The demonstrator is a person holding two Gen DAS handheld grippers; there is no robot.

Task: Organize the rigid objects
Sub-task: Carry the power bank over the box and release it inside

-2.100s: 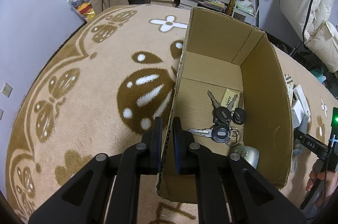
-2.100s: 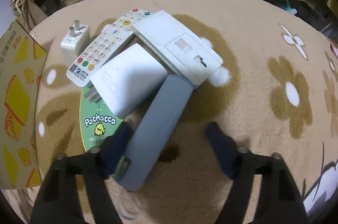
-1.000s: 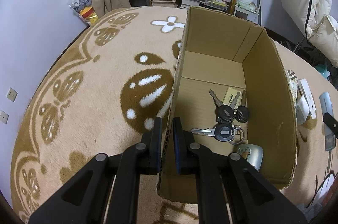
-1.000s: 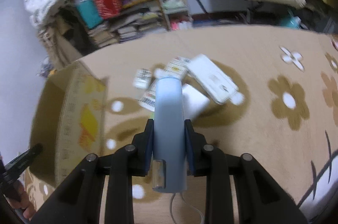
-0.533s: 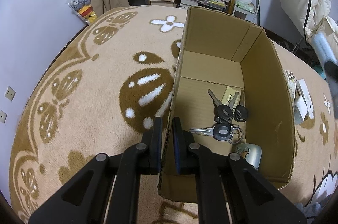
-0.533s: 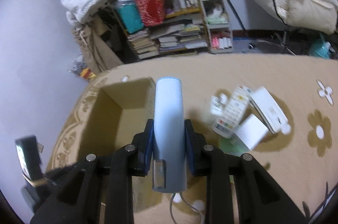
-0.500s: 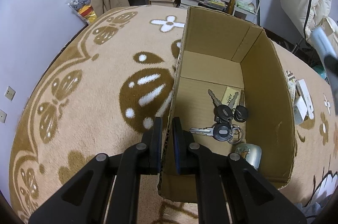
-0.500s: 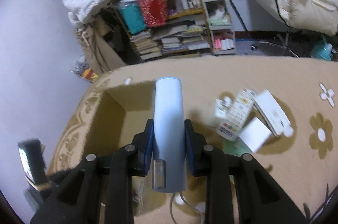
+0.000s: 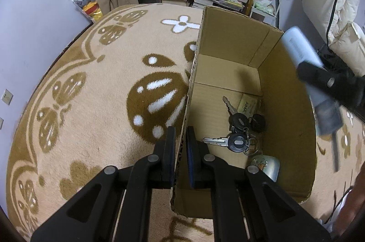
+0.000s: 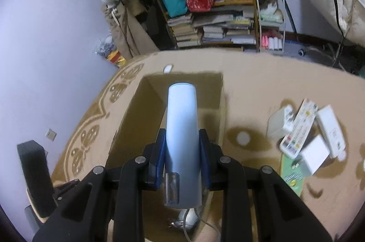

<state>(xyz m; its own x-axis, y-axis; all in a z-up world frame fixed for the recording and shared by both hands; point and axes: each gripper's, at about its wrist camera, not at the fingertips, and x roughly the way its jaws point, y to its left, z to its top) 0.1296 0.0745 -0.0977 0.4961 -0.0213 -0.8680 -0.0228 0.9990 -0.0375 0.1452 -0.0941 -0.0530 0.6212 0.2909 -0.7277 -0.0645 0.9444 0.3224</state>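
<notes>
An open cardboard box stands on the patterned rug. My left gripper is shut on the box's left wall, one finger inside and one outside. Inside the box lie a bunch of keys, a small tan carton and a silver round tin. My right gripper is shut on a pale blue oblong case, held in the air over the box. In the left wrist view the blue case hangs above the box's right wall, gripped by the right gripper.
On the rug to the right of the box lie a remote control, two white chargers, a flat white device and a green disc. A crowded bookshelf stands beyond the rug.
The right gripper closed on the blue case on the rug, lifted it and carried it left to above the box. The left gripper kept its hold on the box wall.
</notes>
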